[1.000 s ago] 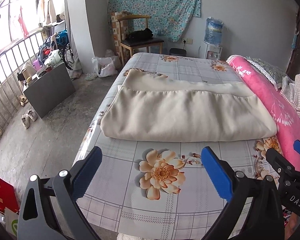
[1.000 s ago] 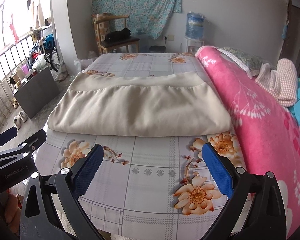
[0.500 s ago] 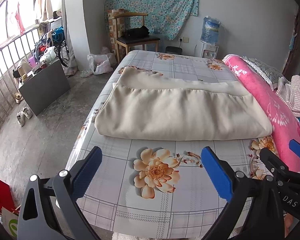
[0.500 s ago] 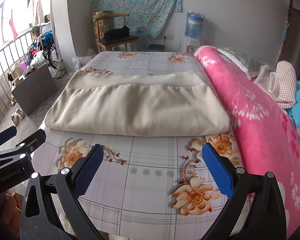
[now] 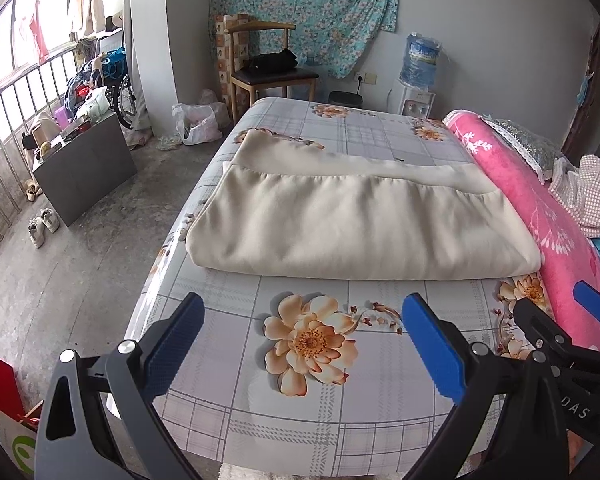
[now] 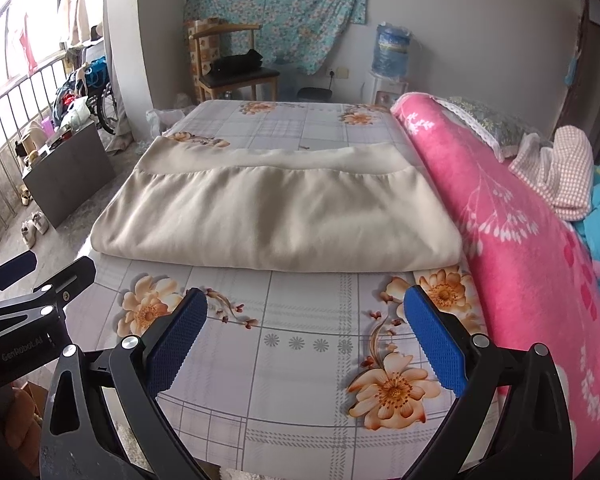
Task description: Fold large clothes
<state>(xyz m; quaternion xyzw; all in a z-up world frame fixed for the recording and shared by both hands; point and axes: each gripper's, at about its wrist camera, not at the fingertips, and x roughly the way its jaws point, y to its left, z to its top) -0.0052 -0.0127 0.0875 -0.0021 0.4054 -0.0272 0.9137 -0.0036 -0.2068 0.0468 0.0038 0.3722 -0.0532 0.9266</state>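
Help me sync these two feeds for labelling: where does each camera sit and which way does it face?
Left wrist: sits on the left hand-held gripper, facing along the bed at the folded cream garment; its own open blue fingers show, with the right hand-held gripper at the right edge.
Right wrist: sits on the right hand-held gripper, facing the same way; its open fingers show, with the left one at the left edge.
Shared: garment, pink blanket, chair, water dispenser.

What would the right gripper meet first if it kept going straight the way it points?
Probably the near folded edge of the cream garment; the open right gripper hangs over bare floral bedsheet short of it, though its height is unclear.
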